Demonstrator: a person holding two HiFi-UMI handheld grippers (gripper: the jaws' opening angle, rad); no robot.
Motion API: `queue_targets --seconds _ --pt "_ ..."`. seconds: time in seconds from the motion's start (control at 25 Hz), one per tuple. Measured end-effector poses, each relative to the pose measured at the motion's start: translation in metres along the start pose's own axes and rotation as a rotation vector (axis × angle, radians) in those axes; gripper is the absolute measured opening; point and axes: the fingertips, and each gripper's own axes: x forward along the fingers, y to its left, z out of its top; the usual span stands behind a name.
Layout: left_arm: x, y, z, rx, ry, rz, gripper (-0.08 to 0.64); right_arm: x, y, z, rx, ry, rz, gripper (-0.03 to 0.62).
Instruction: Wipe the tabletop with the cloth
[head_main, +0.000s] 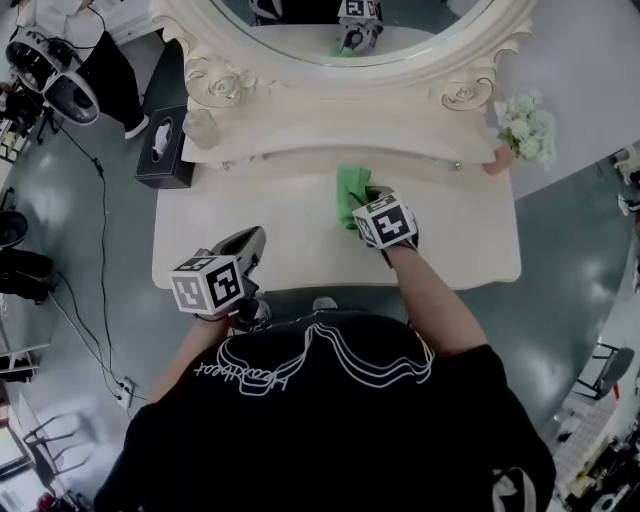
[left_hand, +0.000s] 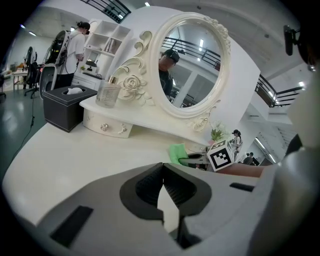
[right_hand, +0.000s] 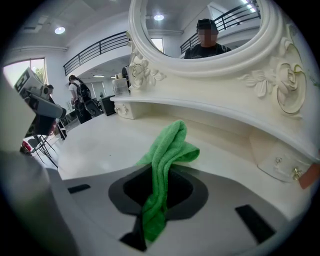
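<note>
A green cloth (head_main: 351, 193) lies bunched on the cream tabletop (head_main: 280, 230) just below the mirror shelf, right of centre. My right gripper (head_main: 372, 196) is shut on the green cloth (right_hand: 165, 165); its folds pass between the jaws and spill onto the table ahead. My left gripper (head_main: 250, 240) hovers over the table's near-left part with its jaws closed and nothing between them. In the left gripper view the cloth (left_hand: 177, 151) and the right gripper's marker cube (left_hand: 220, 155) show to the right, well apart from the left gripper (left_hand: 162, 186).
A black tissue box (head_main: 164, 148) sits at the table's left end. A glass jar (head_main: 198, 127) stands on the raised shelf (head_main: 330, 130) under the oval mirror (head_main: 350, 40). White flowers (head_main: 528, 128) stand at the right end. A person (left_hand: 74, 50) stands in the far background.
</note>
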Motion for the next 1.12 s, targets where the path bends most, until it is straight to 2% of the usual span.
queue_targets --seconds 0.2,0.48,0.88,1.12 --pt "0.01 -0.022 -0.005 0.002 -0.001 -0.03 0.003 -0.01 -0.015 -0.01 0.011 -0.003 -0.016 0.06" --pt "0.022 -0.028 -0.006 0.011 0.022 -0.07 0.003 -0.022 -0.037 -0.02 0.053 0.003 -0.041 0.06" --pt "0.045 -0.013 0.002 0.016 0.101 -0.173 0.003 -0.035 -0.061 -0.033 0.132 0.062 -0.155 0.06" --pt "0.054 0.004 0.007 0.014 0.134 -0.2 0.003 -0.039 -0.07 -0.039 0.156 0.102 -0.211 0.06"
